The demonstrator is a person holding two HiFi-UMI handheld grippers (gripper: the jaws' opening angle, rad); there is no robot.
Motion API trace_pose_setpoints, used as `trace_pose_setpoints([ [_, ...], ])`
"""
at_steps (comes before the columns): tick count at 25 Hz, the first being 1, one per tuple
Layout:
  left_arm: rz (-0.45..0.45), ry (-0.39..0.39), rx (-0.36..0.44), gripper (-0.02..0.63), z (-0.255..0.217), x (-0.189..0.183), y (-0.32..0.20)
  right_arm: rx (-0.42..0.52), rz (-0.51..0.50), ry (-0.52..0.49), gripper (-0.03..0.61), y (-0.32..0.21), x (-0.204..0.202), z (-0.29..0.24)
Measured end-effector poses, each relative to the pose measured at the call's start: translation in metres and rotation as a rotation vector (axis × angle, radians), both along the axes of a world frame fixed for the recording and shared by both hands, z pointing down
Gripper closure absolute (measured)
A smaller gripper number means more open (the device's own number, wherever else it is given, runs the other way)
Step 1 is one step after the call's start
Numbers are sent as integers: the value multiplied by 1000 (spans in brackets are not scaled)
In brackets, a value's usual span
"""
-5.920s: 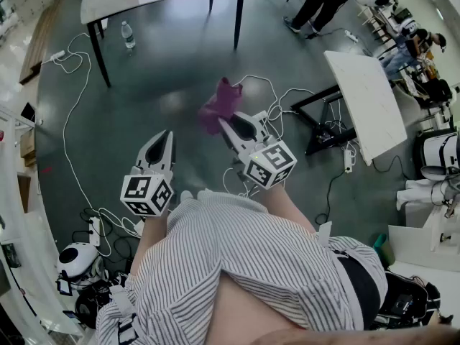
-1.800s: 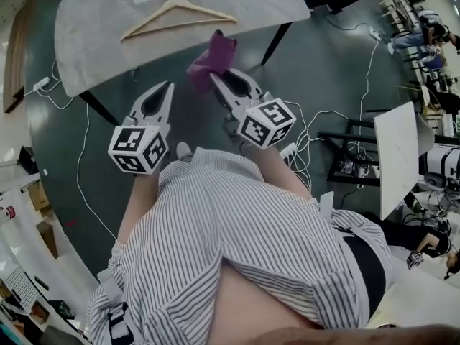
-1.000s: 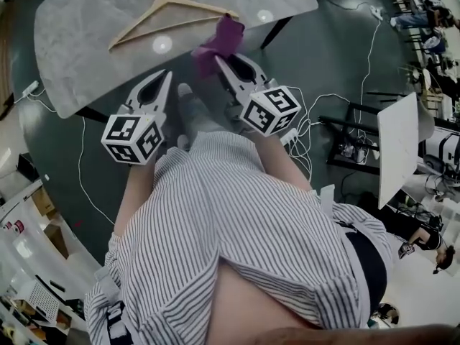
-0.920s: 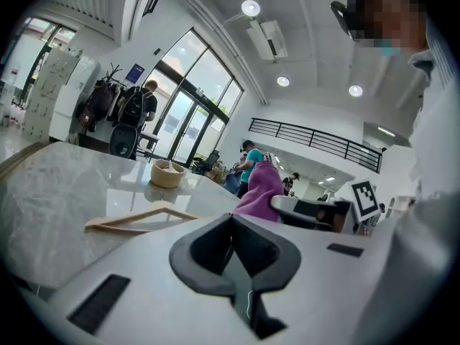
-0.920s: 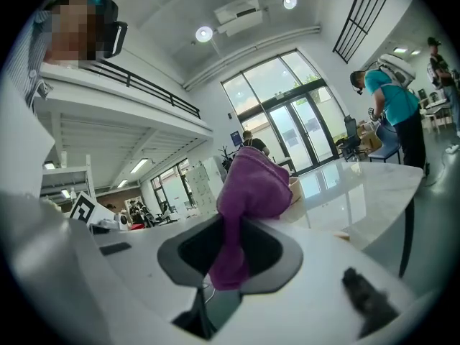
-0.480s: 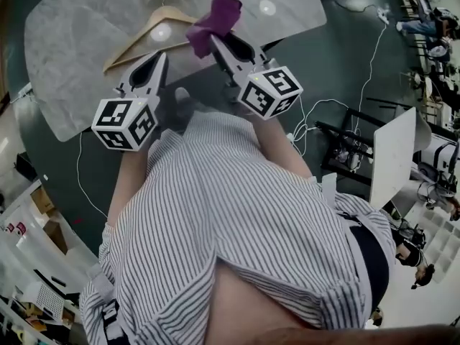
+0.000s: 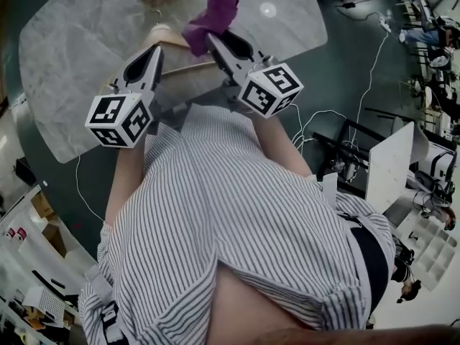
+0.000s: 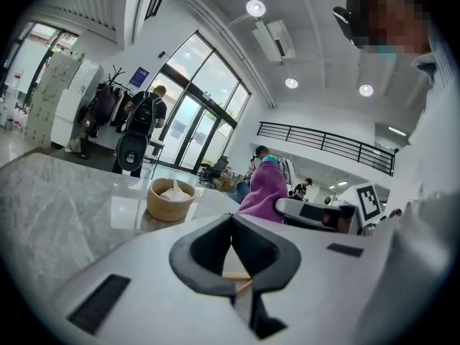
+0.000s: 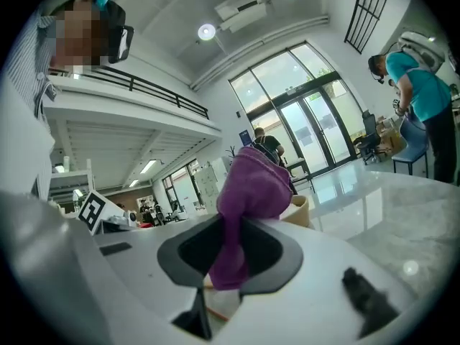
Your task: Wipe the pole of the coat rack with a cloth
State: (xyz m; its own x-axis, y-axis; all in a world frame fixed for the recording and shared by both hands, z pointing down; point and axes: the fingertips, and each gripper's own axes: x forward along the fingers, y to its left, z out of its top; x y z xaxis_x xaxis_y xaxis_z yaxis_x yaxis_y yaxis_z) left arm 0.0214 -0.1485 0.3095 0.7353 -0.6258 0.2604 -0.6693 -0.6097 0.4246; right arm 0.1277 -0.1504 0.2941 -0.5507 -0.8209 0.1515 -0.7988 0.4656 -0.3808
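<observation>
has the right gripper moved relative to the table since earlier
Yes. The right gripper, shut on the purple cloth, has come forward: earlier it was over the floor, short of the table; now it is above it.

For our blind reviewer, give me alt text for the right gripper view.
The right gripper is shut on a crumpled purple cloth that stands up from its jaws. Behind it, a tan round bowl sits on a glossy pale marble table.
</observation>
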Motion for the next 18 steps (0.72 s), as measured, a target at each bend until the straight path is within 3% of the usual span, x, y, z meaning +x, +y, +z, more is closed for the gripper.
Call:
trace_pose_setpoints([
  [5,6,-20,-22,603,6,0,-9,-39,21,5,503,-13,4,9],
  [10,14,17,-56,601,10,-6,-18,-55,29,-8,503,-19,0,13],
  [18,122,-61,-123,601,27,-6,-21,-133,96,-13,503,-16,-2,30],
])
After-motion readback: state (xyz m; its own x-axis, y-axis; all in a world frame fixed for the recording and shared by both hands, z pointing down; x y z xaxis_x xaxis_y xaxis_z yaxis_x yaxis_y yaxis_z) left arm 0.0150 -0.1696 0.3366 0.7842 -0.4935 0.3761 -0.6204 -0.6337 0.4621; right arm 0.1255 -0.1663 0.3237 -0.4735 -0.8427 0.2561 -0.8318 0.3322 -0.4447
